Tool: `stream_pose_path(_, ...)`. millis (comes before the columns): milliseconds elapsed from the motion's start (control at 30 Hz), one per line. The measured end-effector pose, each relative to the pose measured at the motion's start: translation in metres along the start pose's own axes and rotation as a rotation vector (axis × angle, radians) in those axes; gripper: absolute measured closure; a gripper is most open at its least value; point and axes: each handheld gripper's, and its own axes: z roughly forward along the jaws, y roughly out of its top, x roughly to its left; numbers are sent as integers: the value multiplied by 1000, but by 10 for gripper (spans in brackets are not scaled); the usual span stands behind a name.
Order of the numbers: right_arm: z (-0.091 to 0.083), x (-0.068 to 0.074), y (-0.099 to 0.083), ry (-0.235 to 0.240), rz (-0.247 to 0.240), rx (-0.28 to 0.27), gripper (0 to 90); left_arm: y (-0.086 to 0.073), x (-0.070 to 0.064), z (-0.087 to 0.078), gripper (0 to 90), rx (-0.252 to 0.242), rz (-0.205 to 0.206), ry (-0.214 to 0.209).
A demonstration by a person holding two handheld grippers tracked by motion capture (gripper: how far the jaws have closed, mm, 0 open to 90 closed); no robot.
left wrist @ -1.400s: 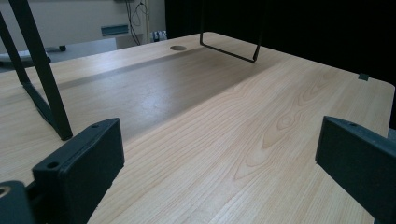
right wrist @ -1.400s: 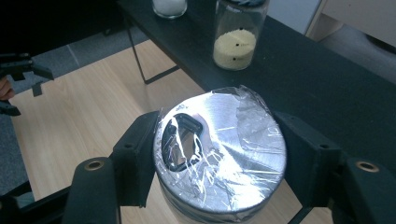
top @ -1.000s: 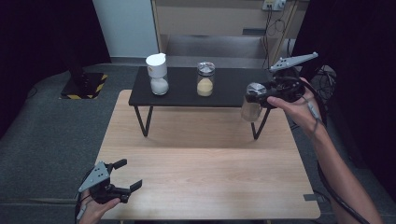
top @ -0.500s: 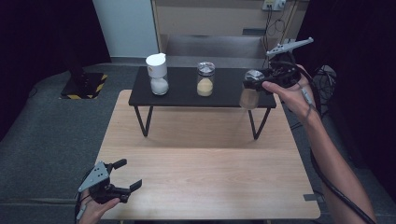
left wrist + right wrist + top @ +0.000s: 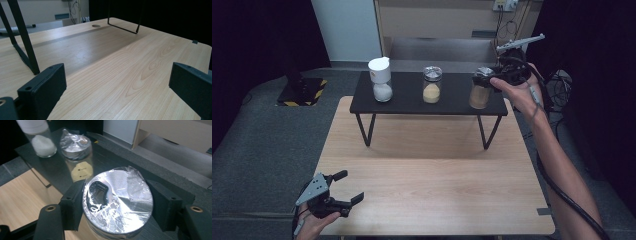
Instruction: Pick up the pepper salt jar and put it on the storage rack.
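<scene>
Right gripper (image 5: 117,205) clamps foil-capped jar (image 5: 479,92) of tan powder.

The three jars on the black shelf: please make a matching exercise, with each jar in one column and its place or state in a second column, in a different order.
Column one:
1. white-capped jar
2. middle jar
3. foil-topped jar

Column two:
A. between the jaws of the right gripper
B. at the left end of the black shelf, white contents
C. stands free at the centre, yellow contents

Pairs: 1-B, 2-C, 3-A
</scene>
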Motion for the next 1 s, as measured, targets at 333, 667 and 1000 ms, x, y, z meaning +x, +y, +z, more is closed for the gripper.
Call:
stream_pose_path(333, 12, -8, 3, -58, 40, -6, 350, -1, 1, 0, 0, -6, -4, 0)
stream_pose_path(667, 22, -12, 1, -96, 64, -10, 350, -1, 1, 0, 0, -6, -6, 2)
stream_pose_path(1000, 33, -16, -1, -97, 75, 2, 350, -1, 1, -1, 0, -5, -7, 4)
